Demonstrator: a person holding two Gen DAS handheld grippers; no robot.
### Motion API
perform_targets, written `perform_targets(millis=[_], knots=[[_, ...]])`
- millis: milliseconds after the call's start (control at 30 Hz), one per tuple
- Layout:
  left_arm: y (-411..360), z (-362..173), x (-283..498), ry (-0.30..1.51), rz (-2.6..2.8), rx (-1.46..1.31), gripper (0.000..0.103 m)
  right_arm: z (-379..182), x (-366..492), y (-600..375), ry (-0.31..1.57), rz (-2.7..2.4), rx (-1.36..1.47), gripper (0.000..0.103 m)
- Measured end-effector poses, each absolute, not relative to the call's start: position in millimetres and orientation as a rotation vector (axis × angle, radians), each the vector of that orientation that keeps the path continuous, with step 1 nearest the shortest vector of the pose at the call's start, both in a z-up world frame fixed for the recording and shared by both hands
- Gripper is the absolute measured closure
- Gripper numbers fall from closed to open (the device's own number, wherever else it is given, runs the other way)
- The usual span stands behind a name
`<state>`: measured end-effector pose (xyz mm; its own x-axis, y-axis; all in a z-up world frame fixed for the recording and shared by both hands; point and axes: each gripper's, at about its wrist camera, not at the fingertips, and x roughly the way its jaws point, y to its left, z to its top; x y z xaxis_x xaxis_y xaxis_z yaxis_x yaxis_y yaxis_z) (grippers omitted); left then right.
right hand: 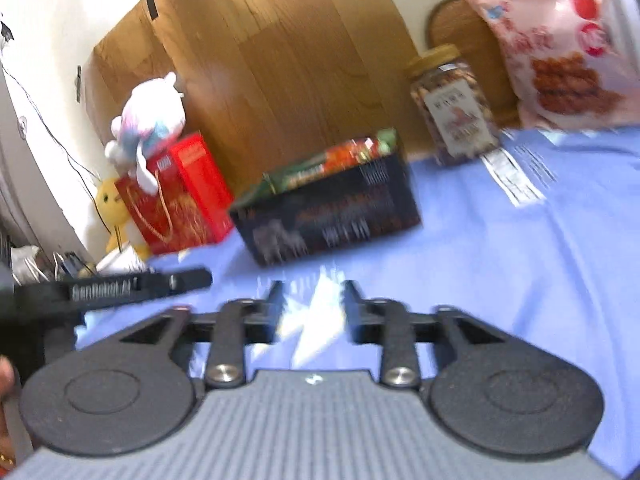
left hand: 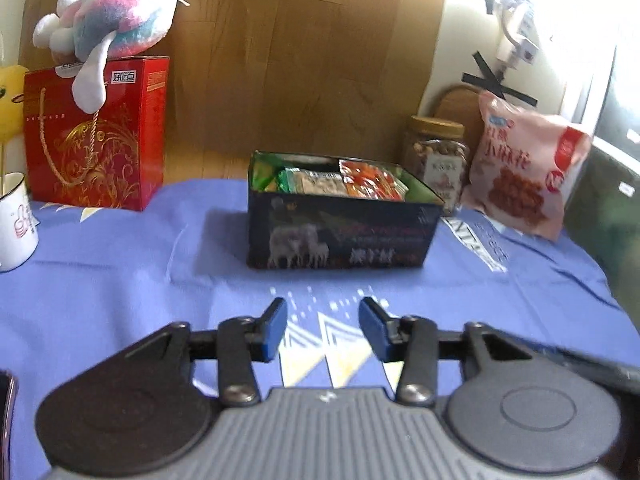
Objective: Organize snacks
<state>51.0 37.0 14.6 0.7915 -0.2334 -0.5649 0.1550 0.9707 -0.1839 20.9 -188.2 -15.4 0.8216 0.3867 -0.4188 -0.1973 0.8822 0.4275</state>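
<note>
Left gripper [left hand: 323, 330] and right gripper [right hand: 313, 307], jaws parted with nothing between them, hover over the blue tablecloth [left hand: 120, 280]. Dark snack box [left hand: 340, 232], filled with snack packets [left hand: 344, 184], sits mid-table; nut jar [left hand: 438, 160] and pink snack bag [left hand: 524, 168] stand beside it.

One dark snack box [left hand: 340, 236], one nut jar [left hand: 436, 160], one pink snack bag [left hand: 524, 168], one red gift box [left hand: 96, 140], two plush toys [left hand: 116, 16].

My left gripper [left hand: 323, 328] hangs open and empty over the blue-clothed desk [left hand: 120, 280].
Ahead I see the dark snack box [left hand: 340, 232], filled with packets; jar [left hand: 438, 160] and pink bag [left hand: 528, 172] stand toward the far right corner.
</note>
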Motion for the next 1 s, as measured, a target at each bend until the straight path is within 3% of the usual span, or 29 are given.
perform_targets(millis=[67,200,267,300,500,1000], knots=[[34.8,13.7,38.1,0.615,-0.197,-0.134,0.046,-18.9,5.6,-189.5,0.529,0.298,0.409,0.052],[31.2,16.2,15.3,0.579,-0.177,-0.137,0.035,-18.8,-13.1,-191.5,0.535,0.263,0.428,0.052],[29.9,19.1,5.0,0.541,-0.155,-0.126,0.004,-17.1,-18.6,-191.2,0.534,0.259,0.423,0.052],[29.1,20.9,0.8,0.517,-0.142,-0.114,0.001,-16.5,-22.4,-191.3,0.529,0.259,0.418,0.052],[19.2,31.9,-18.8,0.445,-0.112,-0.034,0.000,-13.1,-42.4,-190.8,0.492,0.253,0.415,0.037],[8.7,31.8,-15.0,0.511,-0.029,0.058,0.000,-12.0,-47.0,-192.3,0.532,0.253,0.441,0.032]])
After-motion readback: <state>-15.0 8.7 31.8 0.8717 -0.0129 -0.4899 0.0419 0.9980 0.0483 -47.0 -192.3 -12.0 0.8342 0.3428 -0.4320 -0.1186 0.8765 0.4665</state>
